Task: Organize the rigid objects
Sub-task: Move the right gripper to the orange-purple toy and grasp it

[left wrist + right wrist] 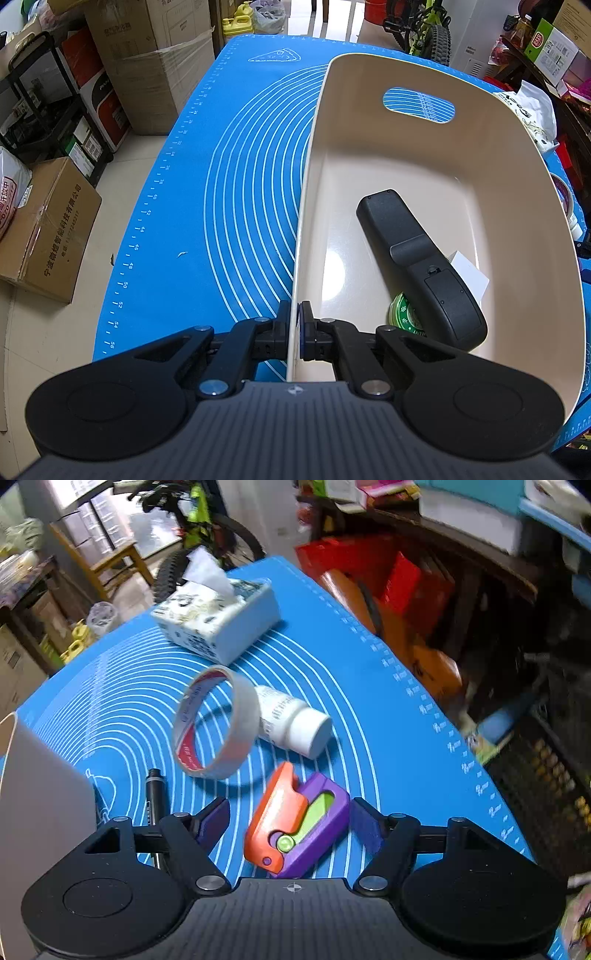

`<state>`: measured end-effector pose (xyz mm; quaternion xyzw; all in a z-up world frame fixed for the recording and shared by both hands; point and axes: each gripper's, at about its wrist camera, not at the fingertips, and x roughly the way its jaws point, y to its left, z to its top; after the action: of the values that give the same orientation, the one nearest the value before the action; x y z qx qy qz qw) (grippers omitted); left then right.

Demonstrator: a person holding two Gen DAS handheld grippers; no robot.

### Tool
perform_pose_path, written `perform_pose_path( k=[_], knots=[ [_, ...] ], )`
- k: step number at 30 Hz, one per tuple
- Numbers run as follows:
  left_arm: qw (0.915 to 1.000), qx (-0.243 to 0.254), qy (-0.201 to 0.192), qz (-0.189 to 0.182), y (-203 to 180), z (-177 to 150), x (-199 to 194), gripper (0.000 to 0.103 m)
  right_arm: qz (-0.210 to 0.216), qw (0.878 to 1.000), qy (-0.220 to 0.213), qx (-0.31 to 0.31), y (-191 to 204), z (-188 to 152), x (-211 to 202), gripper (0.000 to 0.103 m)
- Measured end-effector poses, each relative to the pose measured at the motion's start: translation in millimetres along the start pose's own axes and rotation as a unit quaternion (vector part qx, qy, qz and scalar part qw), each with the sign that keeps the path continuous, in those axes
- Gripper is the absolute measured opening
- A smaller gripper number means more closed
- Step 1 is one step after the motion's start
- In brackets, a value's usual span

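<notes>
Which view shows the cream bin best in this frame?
The left wrist view. It shows the cream bin nearly whole: rim, handle cutout and inside, with the black remote lying in it, and the left gripper shut on its near wall. The right wrist view shows only a blurred corner of the bin at its left edge.

Scale numbers 38 to 56 printed along the blue baking mat (155, 280) edge, Chinese company lettering printed on the cardboard box (48, 229)
</notes>
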<state>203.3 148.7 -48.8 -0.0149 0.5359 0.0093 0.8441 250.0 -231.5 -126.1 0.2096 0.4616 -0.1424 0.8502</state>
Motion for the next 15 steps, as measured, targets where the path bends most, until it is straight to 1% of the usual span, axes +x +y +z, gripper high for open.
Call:
perform_pose_path(
  k=[3, 7, 11, 13, 15],
  knots=[
    [1.0000, 0.001, 0.000, 0.001, -0.2, -0.1, 0.0, 0.006, -0.008, 1.000, 0.001, -0.009, 4.9, -0.5, 2.7, 0.079],
    [1.0000, 0.001, 0.001, -0.001, 0.6, 0.2, 0.1, 0.006, -0.031, 0.999, 0.005, -0.026, 13.8, -3.5, 8.5, 0.080],
    [1.0000, 0.001, 0.000, -0.001, 0.9, 0.4, -0.1, 0.006, -0.035, 0.999, 0.009, -0.013, 12.0, -4.3, 15.1, 0.079],
    [1.0000, 0.001, 0.000, -0.001, 0.9, 0.4, 0.0, 0.006, -0.042, 0.999, 0.004, -0.021, 12.7, -4.2, 17.4, 0.076],
    [1.0000, 0.001, 0.000, -0.001, 0.8, 0.3, 0.0, 0.006, -0.048, 0.998, -0.002, -0.029, 14.1, -4.6, 17.9, 0.064]
  ],
)
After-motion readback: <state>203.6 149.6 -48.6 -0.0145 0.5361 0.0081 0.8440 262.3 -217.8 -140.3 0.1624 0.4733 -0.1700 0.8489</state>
